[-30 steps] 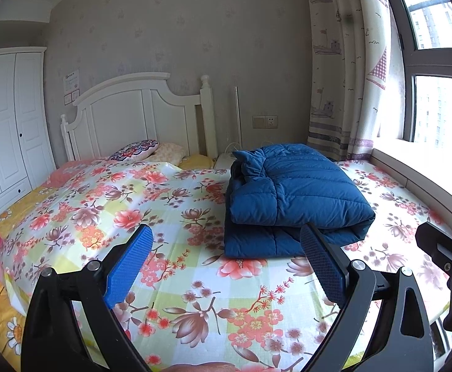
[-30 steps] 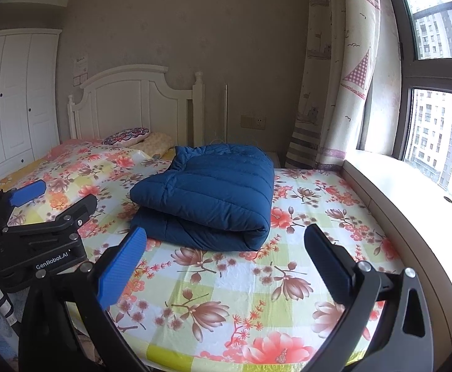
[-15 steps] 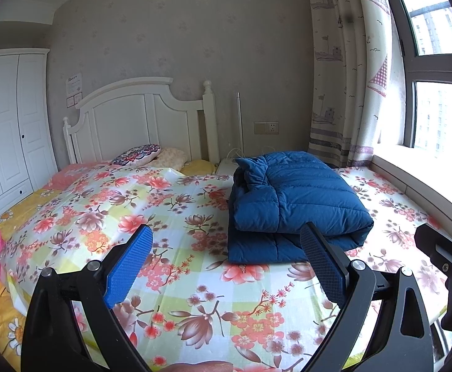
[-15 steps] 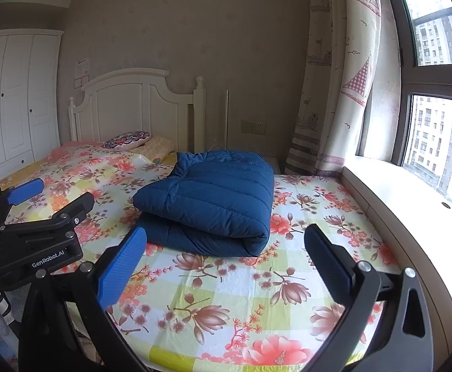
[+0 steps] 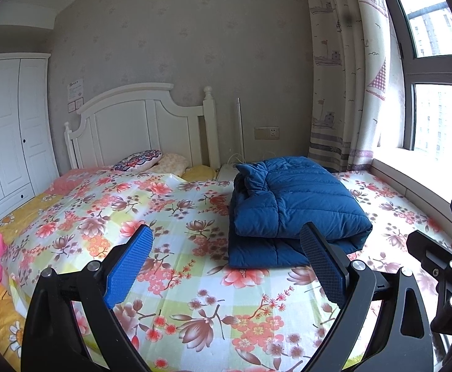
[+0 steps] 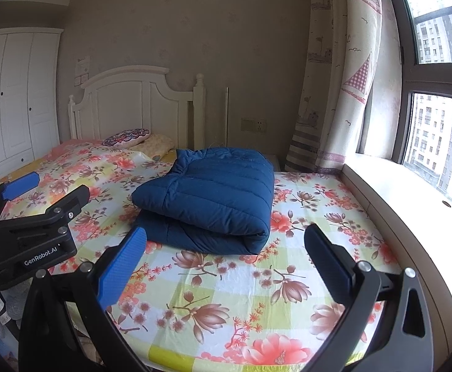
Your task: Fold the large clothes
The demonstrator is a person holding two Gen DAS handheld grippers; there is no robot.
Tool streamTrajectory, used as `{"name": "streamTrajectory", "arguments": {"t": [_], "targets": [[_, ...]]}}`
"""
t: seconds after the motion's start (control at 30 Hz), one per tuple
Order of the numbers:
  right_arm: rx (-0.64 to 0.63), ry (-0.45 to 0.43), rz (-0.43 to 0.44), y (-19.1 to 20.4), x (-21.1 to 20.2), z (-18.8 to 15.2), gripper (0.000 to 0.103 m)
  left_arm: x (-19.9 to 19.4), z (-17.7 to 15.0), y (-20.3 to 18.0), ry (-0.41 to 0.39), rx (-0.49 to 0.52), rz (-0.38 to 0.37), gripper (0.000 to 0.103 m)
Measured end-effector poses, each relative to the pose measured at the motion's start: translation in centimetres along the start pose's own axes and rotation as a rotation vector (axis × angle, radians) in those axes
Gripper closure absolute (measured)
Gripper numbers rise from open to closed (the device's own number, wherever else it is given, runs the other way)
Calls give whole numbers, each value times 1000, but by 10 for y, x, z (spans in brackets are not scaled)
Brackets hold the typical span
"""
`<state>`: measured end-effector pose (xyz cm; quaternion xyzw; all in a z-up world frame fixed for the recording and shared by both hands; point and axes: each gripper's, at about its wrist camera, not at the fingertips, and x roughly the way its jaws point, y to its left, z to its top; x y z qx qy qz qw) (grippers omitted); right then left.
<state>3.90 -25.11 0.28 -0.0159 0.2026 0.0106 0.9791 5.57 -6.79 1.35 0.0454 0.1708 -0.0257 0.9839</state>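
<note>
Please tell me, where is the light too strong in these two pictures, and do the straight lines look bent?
Left wrist view: the window is blown out to white, and the curtain bows with fisheye distortion. Right wrist view: the window is less overexposed, buildings show through it, the wall is dimmer, and the wardrobe leans at the left edge. The blue jacket is sharp in both.

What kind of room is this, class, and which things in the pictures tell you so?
Most likely a home bedroom: a bed with a white headboard and floral bedsheet, a white wardrobe, and a folded blue down jacket lying on the bed.
</note>
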Motion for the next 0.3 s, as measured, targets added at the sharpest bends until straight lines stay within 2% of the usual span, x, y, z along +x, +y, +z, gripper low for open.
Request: {"name": "streamTrajectory", "arguments": {"t": [0.13,0.23,0.3], "targets": [[6,29,-1,-2,13,-7,2,19,-5,0,79,10,-52,11],[12,59,10,-11,40,-15,2,55,-13,12,194,-12,-87,11],[9,126,19,-27,65,-17,2,96,-16,37,283,-17,-65,10]]}}
